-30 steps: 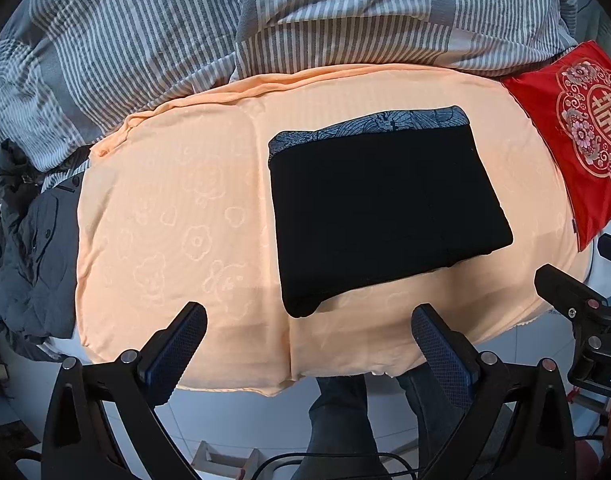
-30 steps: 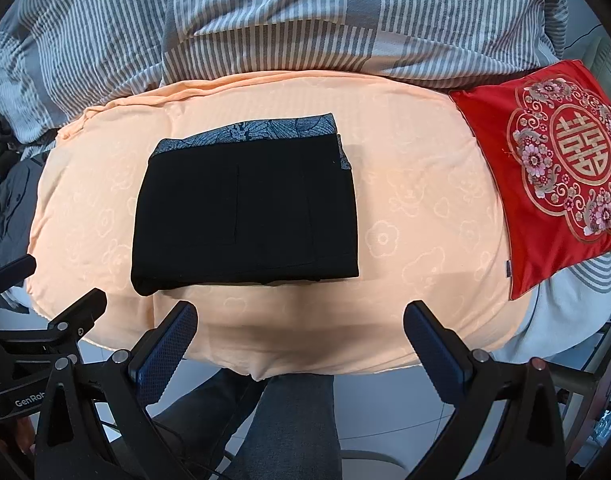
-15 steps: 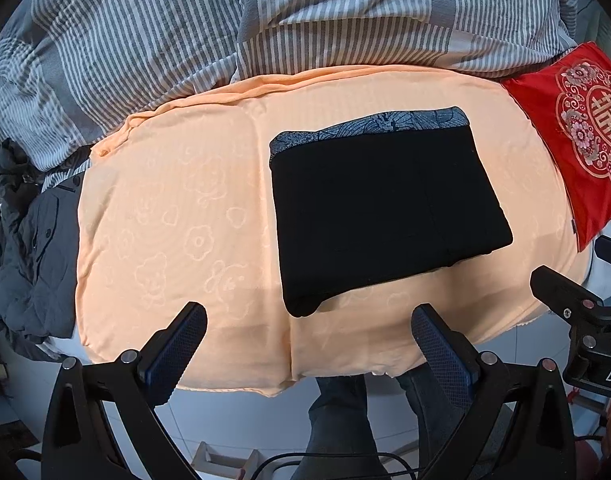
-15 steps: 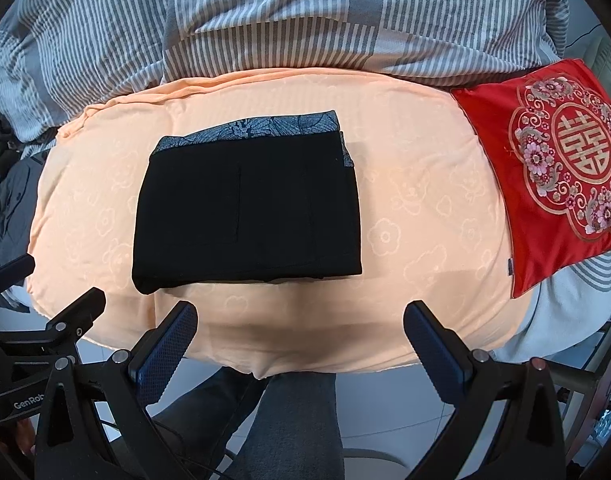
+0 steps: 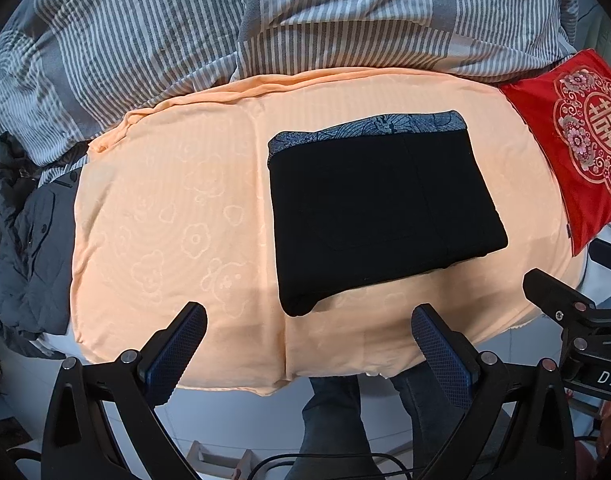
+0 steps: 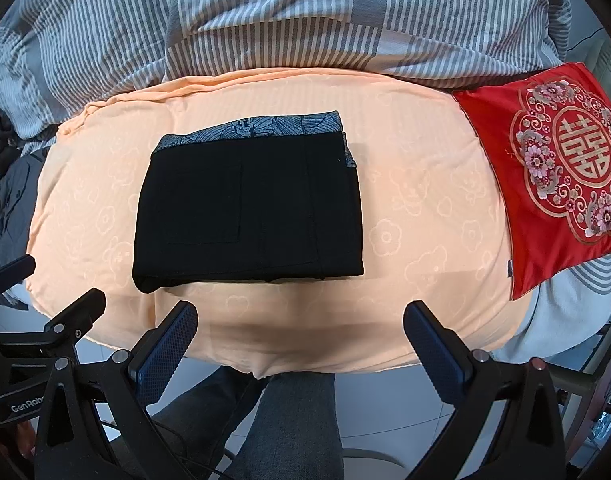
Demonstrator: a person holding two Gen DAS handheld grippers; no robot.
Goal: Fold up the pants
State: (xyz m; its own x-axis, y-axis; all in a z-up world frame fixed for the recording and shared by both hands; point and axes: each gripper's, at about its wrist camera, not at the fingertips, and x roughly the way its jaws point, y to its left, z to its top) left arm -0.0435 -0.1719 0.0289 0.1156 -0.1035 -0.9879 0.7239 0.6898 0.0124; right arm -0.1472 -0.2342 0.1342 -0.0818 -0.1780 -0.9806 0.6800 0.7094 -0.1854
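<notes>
The black pants (image 5: 381,212) lie folded into a flat rectangle on the orange blanket (image 5: 177,216), with a blue-grey patterned band along their far edge. They also show in the right wrist view (image 6: 249,208). My left gripper (image 5: 307,332) is open and empty, held back over the blanket's near edge, short of the pants. My right gripper (image 6: 299,330) is open and empty too, just in front of the pants' near edge.
A red embroidered cushion (image 6: 561,168) lies right of the pants. Striped grey bedding (image 5: 265,20) is piled behind the blanket. Dark grey clothes (image 5: 25,248) lie at the left. The person's legs (image 6: 289,428) and tiled floor are below.
Both grippers have hardly moved and stay open; the view has shifted only slightly. The pants lie as before.
</notes>
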